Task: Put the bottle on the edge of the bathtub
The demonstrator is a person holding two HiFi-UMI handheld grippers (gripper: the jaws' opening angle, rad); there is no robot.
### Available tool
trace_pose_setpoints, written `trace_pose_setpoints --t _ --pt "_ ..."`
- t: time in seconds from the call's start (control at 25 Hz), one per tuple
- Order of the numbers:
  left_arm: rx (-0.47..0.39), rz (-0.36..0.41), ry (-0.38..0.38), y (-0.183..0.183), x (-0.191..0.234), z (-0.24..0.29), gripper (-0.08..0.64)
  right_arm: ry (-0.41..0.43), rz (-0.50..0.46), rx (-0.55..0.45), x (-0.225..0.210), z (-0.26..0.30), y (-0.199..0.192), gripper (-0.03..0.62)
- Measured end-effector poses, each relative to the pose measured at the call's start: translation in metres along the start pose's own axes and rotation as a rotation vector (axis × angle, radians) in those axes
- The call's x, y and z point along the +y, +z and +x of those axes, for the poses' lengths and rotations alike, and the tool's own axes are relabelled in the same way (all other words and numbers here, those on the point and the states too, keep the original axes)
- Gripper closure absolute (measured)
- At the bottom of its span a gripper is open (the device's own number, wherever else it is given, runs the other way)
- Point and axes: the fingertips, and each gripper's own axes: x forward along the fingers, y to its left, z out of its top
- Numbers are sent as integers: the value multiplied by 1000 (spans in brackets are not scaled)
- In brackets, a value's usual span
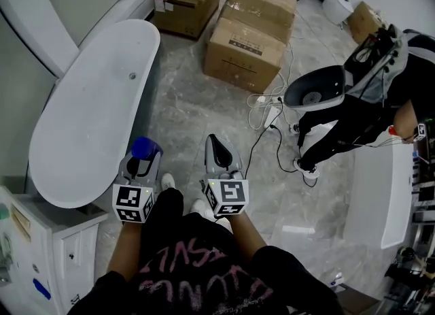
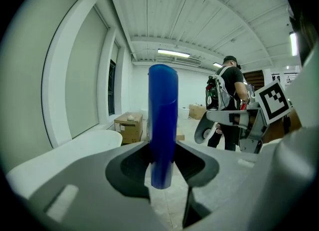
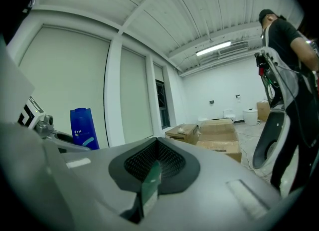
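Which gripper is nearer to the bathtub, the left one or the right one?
Left. The left gripper, shut on the bottle, is close beside the bathtub rim; the right gripper, shut and empty, is farther out over the floor.

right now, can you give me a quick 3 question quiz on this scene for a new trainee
1. True or false: the right gripper holds the blue bottle.
2. In the head view, the bathtub lies: A) left of the left gripper; B) right of the right gripper; C) directly between the two grippers.
3. Fill in: the right gripper's jaws are ___, with nothing between them.
Key: 1 false, the left gripper holds it. 2 A. 3 shut.
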Motion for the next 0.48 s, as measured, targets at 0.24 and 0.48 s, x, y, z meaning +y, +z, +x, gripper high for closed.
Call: trace_pose_setpoints --t 0.24,0.48 --pt "28 -19 -61 -1 30 34 405 -19 -27 18 7 53 3 568" --pt "29 -15 -112 9 53 55 405 -27 -31 23 21 95 11 568"
